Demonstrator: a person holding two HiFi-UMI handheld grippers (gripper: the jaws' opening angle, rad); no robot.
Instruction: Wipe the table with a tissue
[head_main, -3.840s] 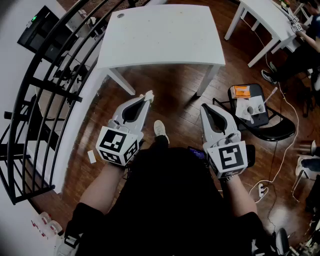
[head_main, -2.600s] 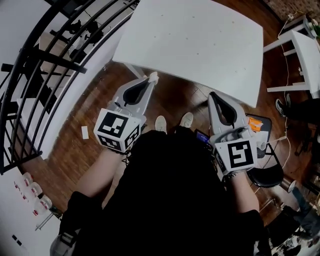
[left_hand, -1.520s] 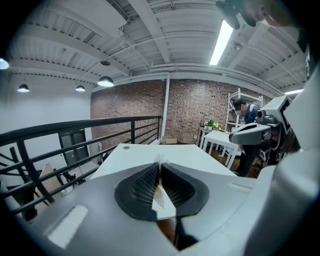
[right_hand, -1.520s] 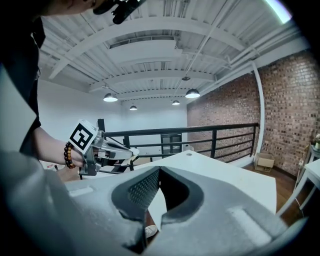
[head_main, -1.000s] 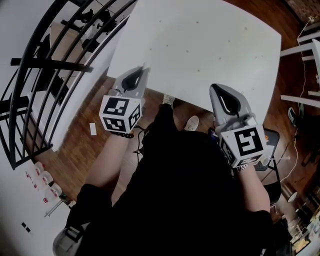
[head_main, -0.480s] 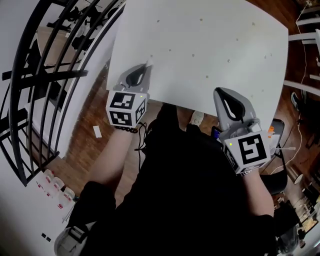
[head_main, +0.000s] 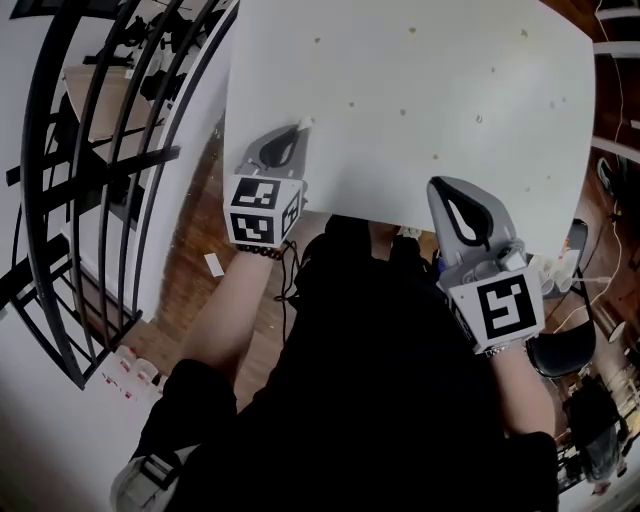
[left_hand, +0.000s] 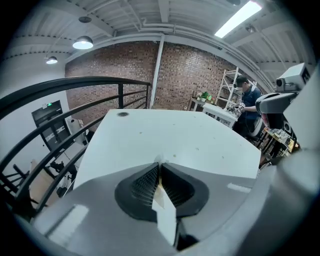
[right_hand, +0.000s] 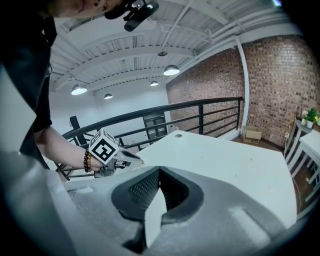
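Head view: white counter (head_main: 420, 60) fills the top. Left tool (head_main: 297, 128) is mid-left at the counter's edge w/ a bit of tissue (head_main: 304, 123) at its tip. Right tool (head_main: 440, 183) is lower right. Left gripper view: tool pinched on the tissue. Right gripper view: tool closed, empty.

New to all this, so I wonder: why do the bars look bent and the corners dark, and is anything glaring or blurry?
Head view: the wide lens bows the black railing and the white table; even light, no glare. Left gripper view: dark corners, a blown-out ceiling strip light, the left gripper soft up close. Right gripper view: dark corners too, ceiling lamps glowing bright.
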